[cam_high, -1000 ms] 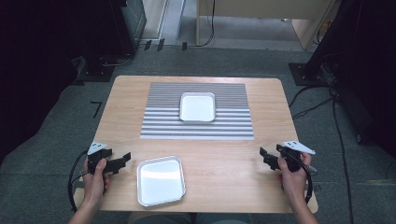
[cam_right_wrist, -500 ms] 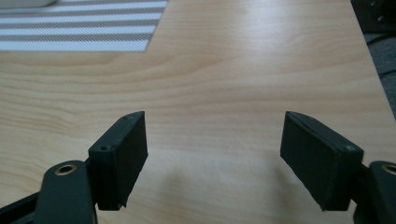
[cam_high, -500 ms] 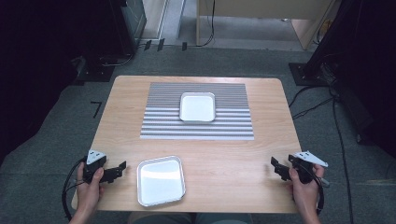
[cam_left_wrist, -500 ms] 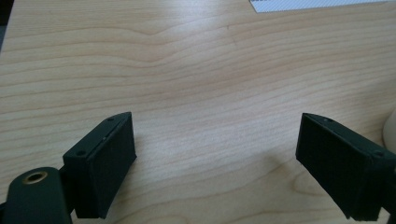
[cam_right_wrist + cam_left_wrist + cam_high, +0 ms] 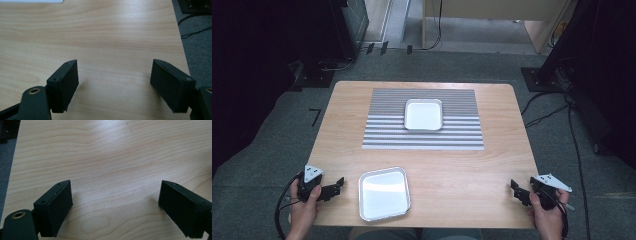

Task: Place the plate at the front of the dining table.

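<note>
Clearly nothing was in hand yet: both tools sat at the near edge of the bench (image 5: 452,170), apart from everything on it. The left hand-held gripper (image 5: 338,186) lay at the near left corner, its jaws spread wide over bare wood in the left gripper view, gripping nothing. The right hand-held gripper (image 5: 515,189) lay at the near right corner, jaws likewise wide and empty, with only wood grain between them in the right gripper view. The near tray (image 5: 384,193) rested just right of the left hand-held gripper, close to it but not touching, and looked empty. The far tray (image 5: 424,114), also empty as far as could be told, sat on the striped mat (image 5: 384,132) toward the far middle, well apart from both hands. I judged this to be a resting or starting pose, with the reach not yet begun. The likely next move called for the left hand-held gripper to swing right, straddle the near tray's left rim and close on it.
</note>
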Motion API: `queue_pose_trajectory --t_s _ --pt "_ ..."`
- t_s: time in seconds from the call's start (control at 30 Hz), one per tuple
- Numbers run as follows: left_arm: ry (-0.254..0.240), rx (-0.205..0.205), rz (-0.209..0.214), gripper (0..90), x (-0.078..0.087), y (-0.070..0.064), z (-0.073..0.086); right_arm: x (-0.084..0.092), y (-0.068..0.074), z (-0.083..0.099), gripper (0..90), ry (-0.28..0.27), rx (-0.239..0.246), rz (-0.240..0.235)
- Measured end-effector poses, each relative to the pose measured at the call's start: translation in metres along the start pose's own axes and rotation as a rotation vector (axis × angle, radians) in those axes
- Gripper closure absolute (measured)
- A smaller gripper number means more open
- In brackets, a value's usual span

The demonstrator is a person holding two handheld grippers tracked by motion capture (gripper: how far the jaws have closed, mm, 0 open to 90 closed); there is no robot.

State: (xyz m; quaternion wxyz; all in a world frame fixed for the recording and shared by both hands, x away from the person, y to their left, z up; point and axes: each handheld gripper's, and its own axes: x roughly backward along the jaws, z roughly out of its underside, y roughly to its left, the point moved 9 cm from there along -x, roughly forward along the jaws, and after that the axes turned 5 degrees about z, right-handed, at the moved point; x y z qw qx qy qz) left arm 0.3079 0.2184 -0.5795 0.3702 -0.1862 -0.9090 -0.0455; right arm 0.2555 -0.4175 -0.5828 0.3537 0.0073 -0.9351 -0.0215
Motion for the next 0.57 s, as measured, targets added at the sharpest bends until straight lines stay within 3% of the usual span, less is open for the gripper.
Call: queue_pose_trajectory --t_s 0.13,0.57 --pt "-0.009 -0.004 -0.001 11.5 0.0003 -0.0009 0.0007 0.0029 0.0015 0.0057 21.0 0.012 0.067 0.038" --pt "-0.007 -0.007 0.009 11.1 -0.0009 -0.0030 0.0003 0.0027 0.0027 0.0065 18.4 0.016 0.074 0.031"
